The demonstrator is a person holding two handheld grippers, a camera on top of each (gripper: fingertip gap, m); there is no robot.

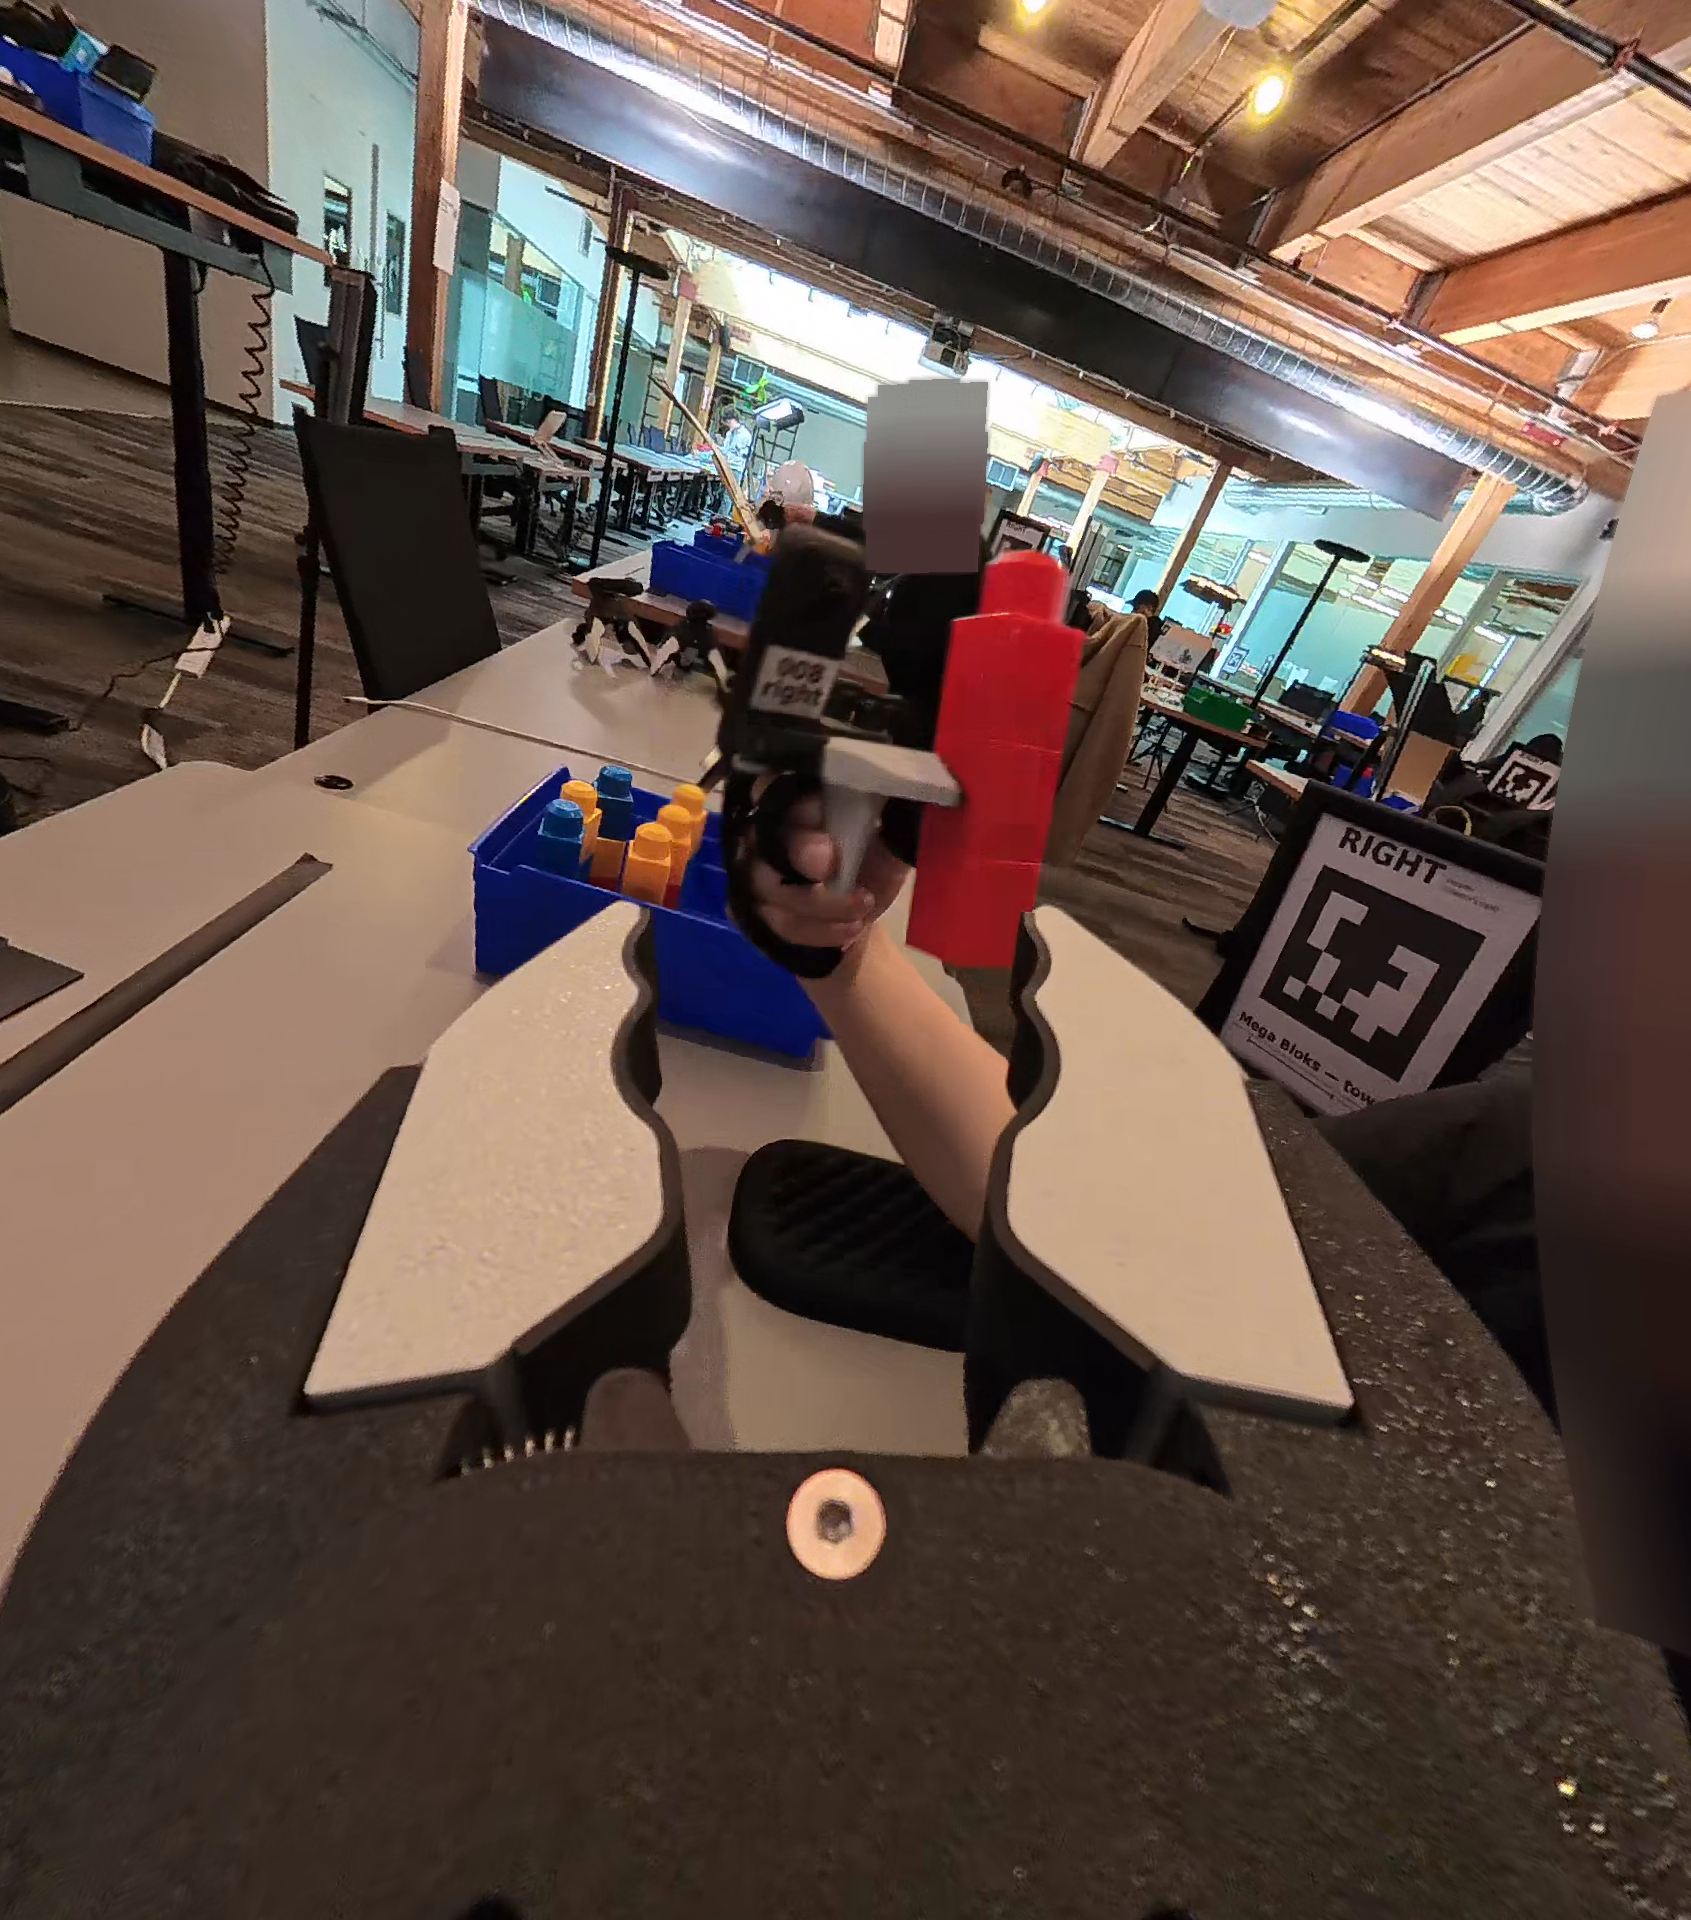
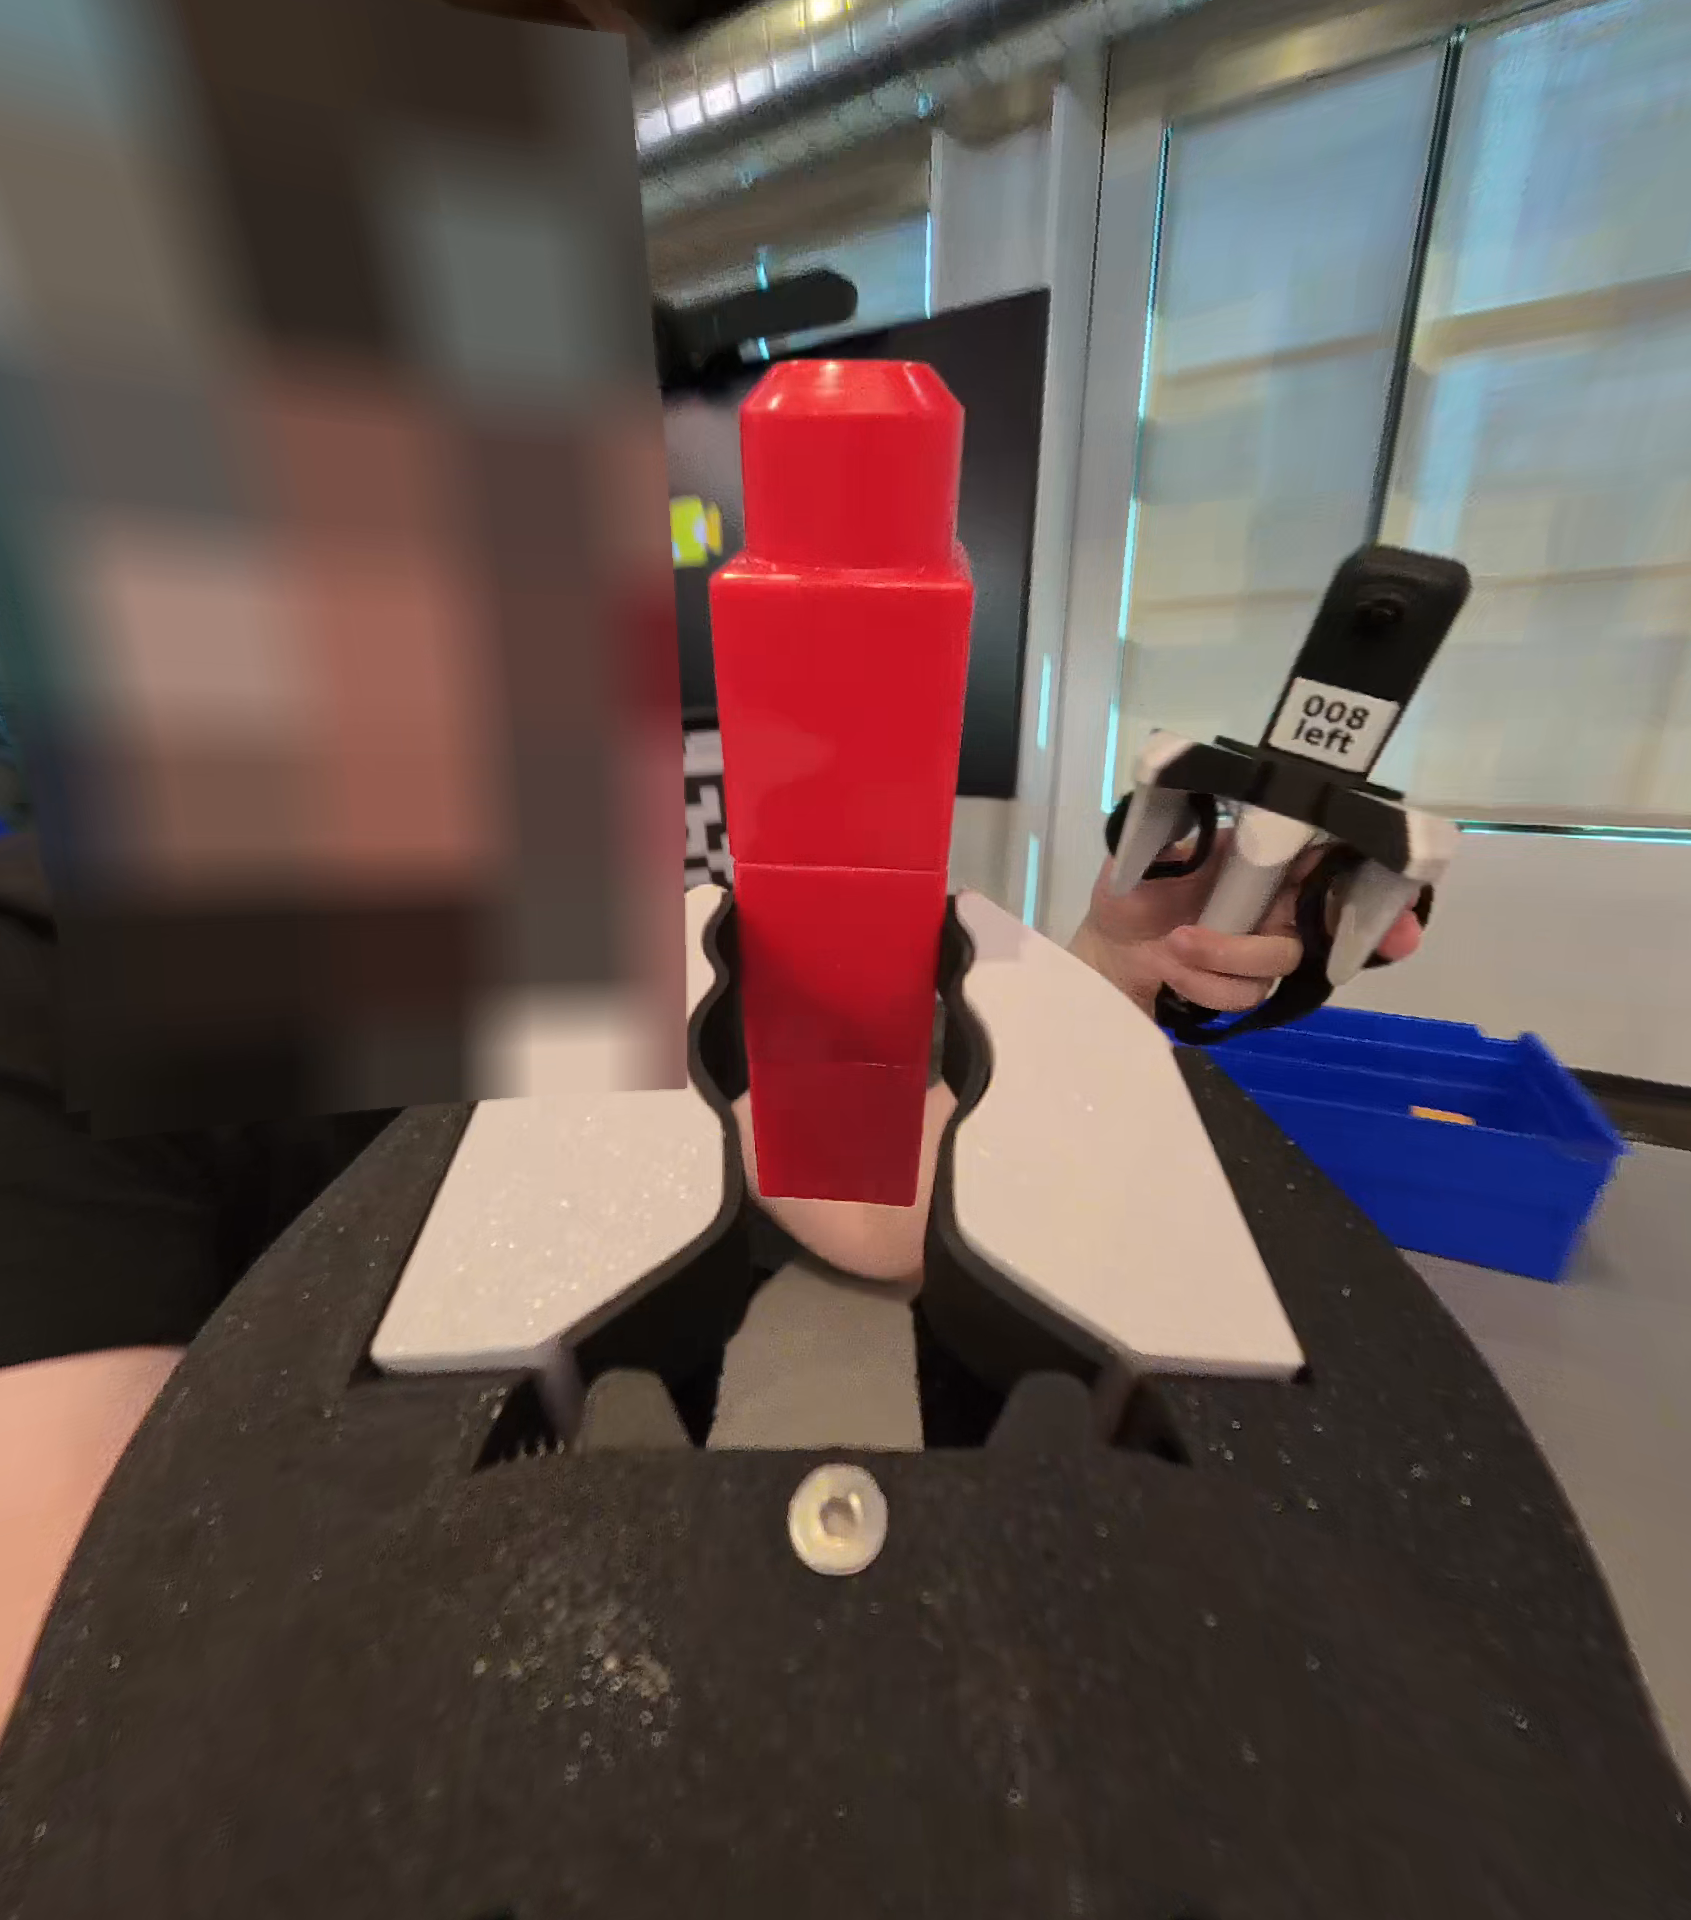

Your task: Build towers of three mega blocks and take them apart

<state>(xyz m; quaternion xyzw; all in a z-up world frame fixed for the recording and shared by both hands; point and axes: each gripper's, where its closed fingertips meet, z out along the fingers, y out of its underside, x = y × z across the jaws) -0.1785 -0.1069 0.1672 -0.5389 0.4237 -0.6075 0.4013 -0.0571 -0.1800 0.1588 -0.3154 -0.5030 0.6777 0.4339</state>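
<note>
Three red mega blocks, pressed together into a red tower [image 2: 836,790], are held upright in the air by the right claw [image 2: 836,1023]. Its two white fingers [image 2: 1059,1122] close on the middle and lower blocks, so the top block and its stud stand free above the grip. The tower touches nothing else and hangs clear above the grey counter [image 1: 145,1049].

Seen from the left wrist, the tower [image 1: 997,769] lies at about 1 o'clock, just beyond the left claw [image 1: 836,987]. The left claw is spread wide and carries nothing; its finger [image 1: 529,1174] sits at 9 o'clock of the gap. From the right wrist, the left claw [image 2: 1267,894] appears at 3 o'clock of the tower, well apart from it.

A blue bin [image 1: 633,935] rests on the counter at 11 o'clock, holding loose blue blocks [image 1: 566,836] and orange blocks [image 1: 654,857] standing stud-up. A framed marker card [image 1: 1381,966] stands at 3 o'clock.

Judged step: the tower is complete and dismantling is due. The next move calls for the left claw to close on the exposed top block and pull it straight off along the tower's axis, while the right claw keeps its grip firm so the lower joint does not part first.
</note>
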